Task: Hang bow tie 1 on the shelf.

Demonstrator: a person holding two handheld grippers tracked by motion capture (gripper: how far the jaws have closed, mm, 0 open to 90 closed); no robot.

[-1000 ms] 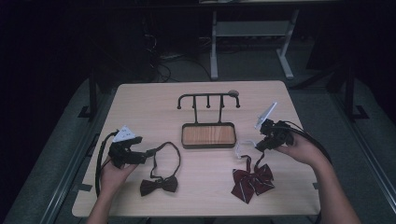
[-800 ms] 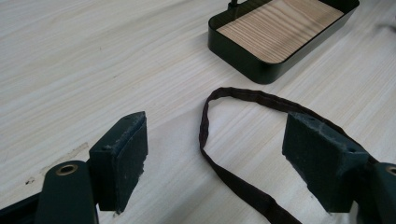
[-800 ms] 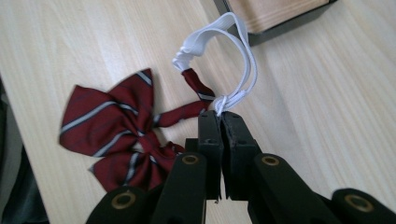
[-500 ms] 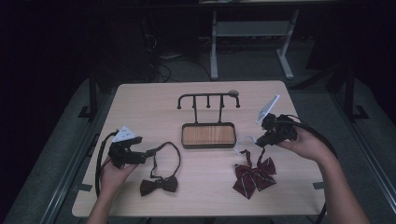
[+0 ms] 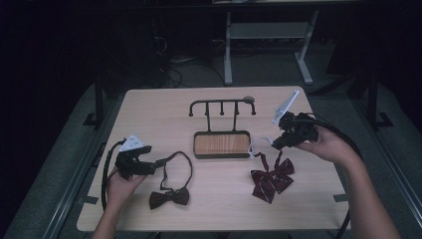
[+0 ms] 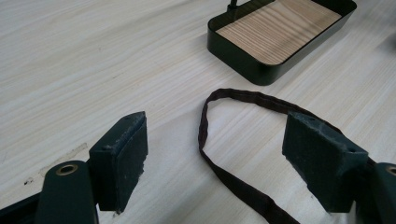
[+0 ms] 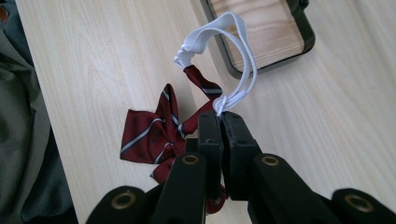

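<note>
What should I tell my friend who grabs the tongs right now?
Right tongs: shut on the white elastic loop of the striped red bow tie, lifting one end; the bow itself looks still on the table.
Left tongs: open, low over the table, the brown bow tie's strap lying between the jaws, not gripped.
Brown bow tie: flat on the table.
Hook stand with its wooden tray: nothing in or on it.
Done: red tie picked up by its loop.
Left: probably hanging both ties on the hooks.
</note>
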